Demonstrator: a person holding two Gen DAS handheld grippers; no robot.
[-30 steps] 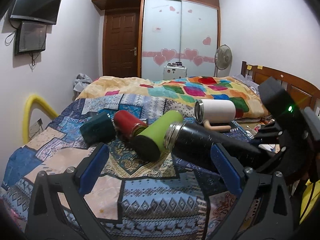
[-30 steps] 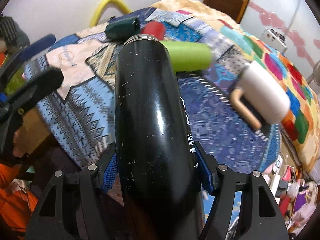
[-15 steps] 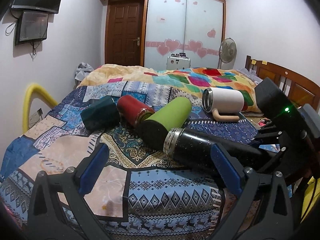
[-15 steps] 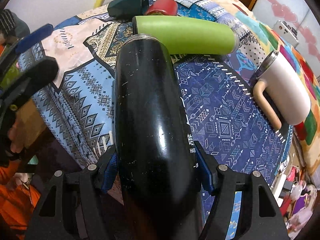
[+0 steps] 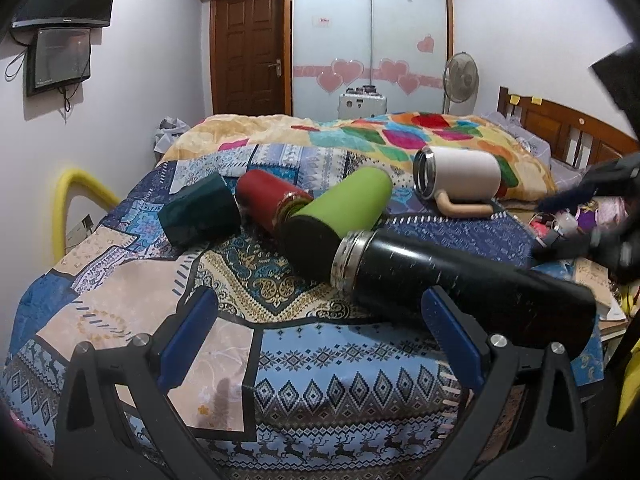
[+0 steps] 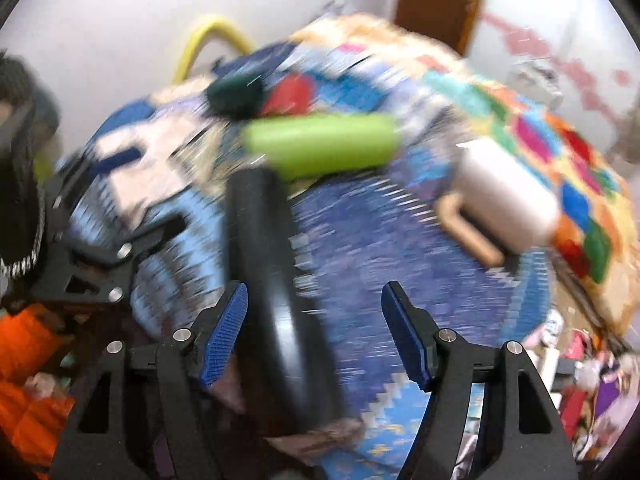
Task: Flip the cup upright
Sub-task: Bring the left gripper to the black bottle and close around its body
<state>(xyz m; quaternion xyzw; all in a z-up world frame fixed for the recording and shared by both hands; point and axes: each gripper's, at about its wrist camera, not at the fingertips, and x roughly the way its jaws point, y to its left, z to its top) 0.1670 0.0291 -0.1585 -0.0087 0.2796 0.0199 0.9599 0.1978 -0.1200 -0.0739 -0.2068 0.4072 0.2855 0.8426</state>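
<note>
Lying on its side on the bed quilt [image 5: 224,280], the black flask [image 5: 460,276] points its steel mouth toward the green cup [image 5: 340,212]; red cup [image 5: 268,200], teal cup [image 5: 198,216] and white mug [image 5: 460,174] lie nearby. The left gripper [image 5: 320,332] is spread wide, empty.

Right wrist view, blurred: the right gripper [image 6: 316,332] gapes wide; the flask [image 6: 276,280] sits between its fingers, unclamped.

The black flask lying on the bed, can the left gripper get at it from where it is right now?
Probably yes. The left gripper is open and holds nothing, and the black flask lies on its side just ahead, slightly to its right, with only the quilt between them.
</note>
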